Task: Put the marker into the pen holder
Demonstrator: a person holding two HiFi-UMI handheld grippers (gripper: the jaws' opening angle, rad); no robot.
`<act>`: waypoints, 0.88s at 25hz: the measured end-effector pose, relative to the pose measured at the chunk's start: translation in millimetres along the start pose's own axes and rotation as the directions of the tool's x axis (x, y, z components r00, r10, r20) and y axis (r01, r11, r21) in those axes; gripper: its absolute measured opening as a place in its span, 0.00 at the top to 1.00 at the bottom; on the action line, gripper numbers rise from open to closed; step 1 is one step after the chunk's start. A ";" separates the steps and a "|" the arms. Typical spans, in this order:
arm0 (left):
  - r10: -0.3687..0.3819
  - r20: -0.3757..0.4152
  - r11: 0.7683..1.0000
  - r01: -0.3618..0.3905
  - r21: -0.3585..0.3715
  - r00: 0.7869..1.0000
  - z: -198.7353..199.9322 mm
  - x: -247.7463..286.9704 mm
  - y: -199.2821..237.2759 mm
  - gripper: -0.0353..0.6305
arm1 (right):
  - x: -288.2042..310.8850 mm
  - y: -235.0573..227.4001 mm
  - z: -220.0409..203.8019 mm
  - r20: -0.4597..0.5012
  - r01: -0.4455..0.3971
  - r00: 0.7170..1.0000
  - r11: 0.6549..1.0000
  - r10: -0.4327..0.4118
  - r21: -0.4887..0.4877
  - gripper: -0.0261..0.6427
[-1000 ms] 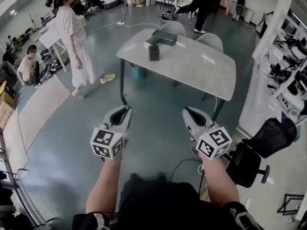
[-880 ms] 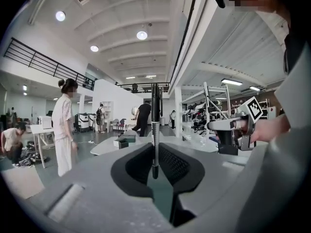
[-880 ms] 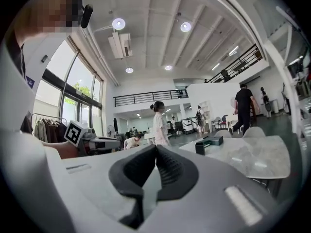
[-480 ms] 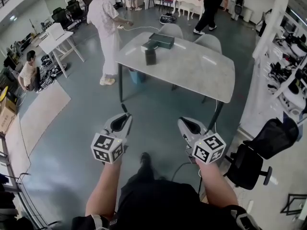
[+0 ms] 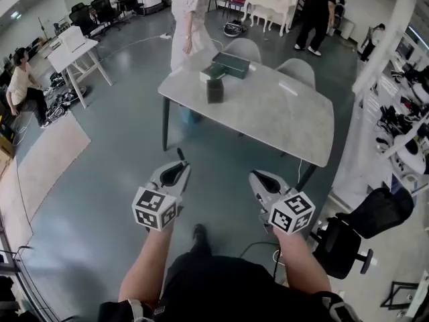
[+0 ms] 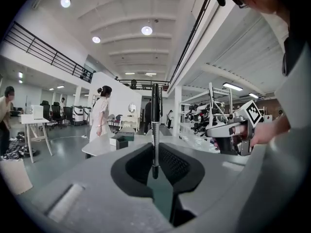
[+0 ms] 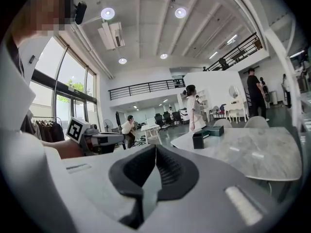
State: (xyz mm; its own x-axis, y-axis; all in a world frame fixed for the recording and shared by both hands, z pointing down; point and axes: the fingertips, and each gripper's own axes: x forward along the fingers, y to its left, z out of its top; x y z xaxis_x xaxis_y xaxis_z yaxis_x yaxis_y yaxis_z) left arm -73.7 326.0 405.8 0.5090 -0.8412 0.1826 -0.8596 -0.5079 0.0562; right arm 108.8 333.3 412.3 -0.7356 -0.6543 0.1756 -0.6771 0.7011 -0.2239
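You stand well short of the grey table (image 5: 281, 116), where the dark pen holder (image 5: 214, 90) sits near its far edge. Your left gripper (image 5: 173, 173) clamps the marker (image 6: 154, 130) upright, while your right gripper (image 5: 261, 182) is closed and empty. Approach with the marker vertical and aim for the holder's mouth.

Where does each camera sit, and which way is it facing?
Head view: on the person's head, looking steeply down at the table; both forearms, left tool and right tool show.
Left gripper view: on the left tool, looking along jaws shut on the marker towards the table; right tool shows.
Right gripper view: on the right tool, along shut empty jaws, towards the table; left tool shows.
Shared: all see the table and pen holder.
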 end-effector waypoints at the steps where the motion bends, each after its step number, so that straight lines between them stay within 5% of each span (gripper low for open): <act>1: -0.004 -0.003 1.000 0.004 -0.002 1.000 0.4 7.4 14.1 0.88 | 16.9 -2.5 3.0 -0.003 -0.001 1.000 1.000 0.001 0.001 0.96; 10: -0.054 -0.036 0.998 0.053 -0.044 0.998 -4.3 76.8 125.6 0.88 | 150.6 -19.3 5.1 -0.080 -0.003 0.997 1.000 0.004 0.018 0.96; 22: -0.082 0.022 0.995 0.083 -0.052 0.996 24.0 112.4 193.3 0.88 | 205.7 -47.7 43.7 -0.076 0.068 0.995 0.997 -0.070 -0.022 0.96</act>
State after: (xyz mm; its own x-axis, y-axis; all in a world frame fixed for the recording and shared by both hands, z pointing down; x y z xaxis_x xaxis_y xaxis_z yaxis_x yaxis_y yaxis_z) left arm -181.6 128.9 413.7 0.5783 -0.8008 0.1558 -0.8157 -0.5653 0.1224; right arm -9.2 152.9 417.2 -0.6861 -0.6781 0.2635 -0.7260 0.6609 -0.1898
